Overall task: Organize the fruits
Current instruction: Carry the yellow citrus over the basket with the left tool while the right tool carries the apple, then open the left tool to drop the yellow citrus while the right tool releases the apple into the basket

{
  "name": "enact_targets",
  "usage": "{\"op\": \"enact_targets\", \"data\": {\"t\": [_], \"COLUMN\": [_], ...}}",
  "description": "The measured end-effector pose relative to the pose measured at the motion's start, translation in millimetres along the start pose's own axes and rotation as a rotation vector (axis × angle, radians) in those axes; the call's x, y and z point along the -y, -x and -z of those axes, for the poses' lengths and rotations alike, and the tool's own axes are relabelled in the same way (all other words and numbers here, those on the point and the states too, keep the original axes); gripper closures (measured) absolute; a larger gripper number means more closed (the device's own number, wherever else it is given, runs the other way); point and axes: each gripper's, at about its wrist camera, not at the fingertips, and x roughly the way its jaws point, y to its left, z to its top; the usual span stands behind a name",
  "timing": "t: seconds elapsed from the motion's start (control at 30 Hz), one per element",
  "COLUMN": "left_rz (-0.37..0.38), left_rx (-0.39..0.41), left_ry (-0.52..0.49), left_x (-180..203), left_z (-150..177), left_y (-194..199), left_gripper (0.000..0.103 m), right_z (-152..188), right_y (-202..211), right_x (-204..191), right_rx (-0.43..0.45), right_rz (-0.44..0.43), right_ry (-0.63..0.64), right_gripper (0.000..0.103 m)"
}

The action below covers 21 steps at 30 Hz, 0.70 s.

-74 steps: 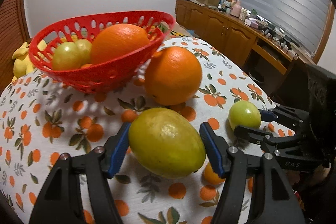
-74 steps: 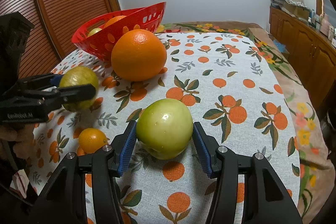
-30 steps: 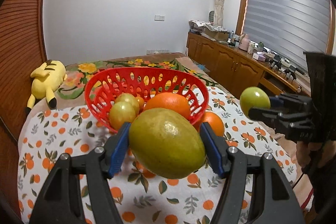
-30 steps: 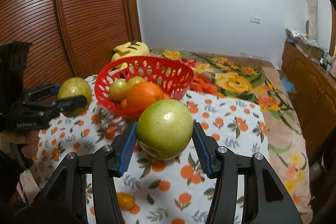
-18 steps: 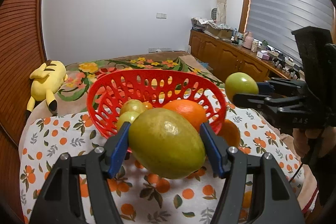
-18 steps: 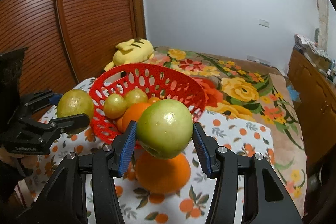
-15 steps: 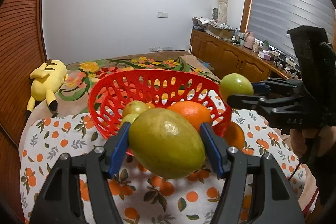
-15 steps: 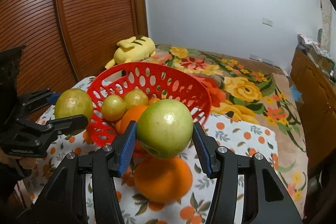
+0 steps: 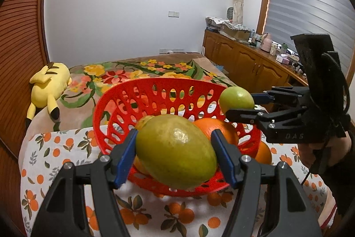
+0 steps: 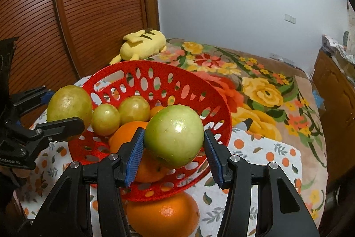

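A large oval yellow-green fruit with a waxy, mango-like skin [image 9: 175, 151] sits clamped between the blue ribbed pads of the left gripper [image 9: 174, 153], whose black fingers are partly spread and pressed against the fruit's two sides. The fruit hangs in the air over the near rim of a red plastic basket with oval cut-outs [image 9: 124, 101]. A round pale-green fruit, apple-like in shape [image 10: 174, 139], is pinched the same way in the right gripper [image 10: 174, 148], its pads touching both sides, and it is held above the basket's near edge.

Inside the basket lie two small round yellow-green fruits [image 10: 121, 113] side by side, a big orange [image 10: 126, 132] in front of them, and a sliver of a smaller orange fruit [image 10: 156, 110] behind. A second large orange [image 10: 163, 214] rests on the cloth just outside the basket's near rim.

The basket stands on a white tablecloth printed with oranges and green leaves [image 9: 53, 157]. Beyond it spreads a brown blanket with big yellow and red flowers [image 10: 266, 90], where a yellow plush toy with dark stripes [image 9: 50, 81] lies. A ribbed brown wooden door [image 10: 88, 3], a white wall and wooden cabinets [image 9: 239, 59] surround the scene.
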Motion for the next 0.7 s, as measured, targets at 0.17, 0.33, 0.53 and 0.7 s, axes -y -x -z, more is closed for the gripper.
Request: {"op": "enact_targets", "data": {"t": [0.17,0.33,0.53,0.7], "left_rz": [-0.009,-0.017,-0.028,-0.034], "left_rx": [-0.011,-0.022,-0.037,-0.041], "left_ry": [-0.002,0.004,-0.002,-0.005], "left_x": [-2,-6,-7,-8], "left_z": [-5,-7,-11,-13], "left_y": [-12,-23,-35,-42], "left_gripper": [0.037,0.037,0.037,0.037], "right_z": [-4,1,8,15], "right_y": [4,15,27,34], "right_x": [9,12,10,7], "right_rx": [0.029,0.057,0.067,0.067], "right_rz": [-0.003,0.002,-0.001,0.002], "right_ry": [-0.021,-0.03,-0.026,-0.023], "right_gripper": [0.047,0.047,0.047,0.047]}}
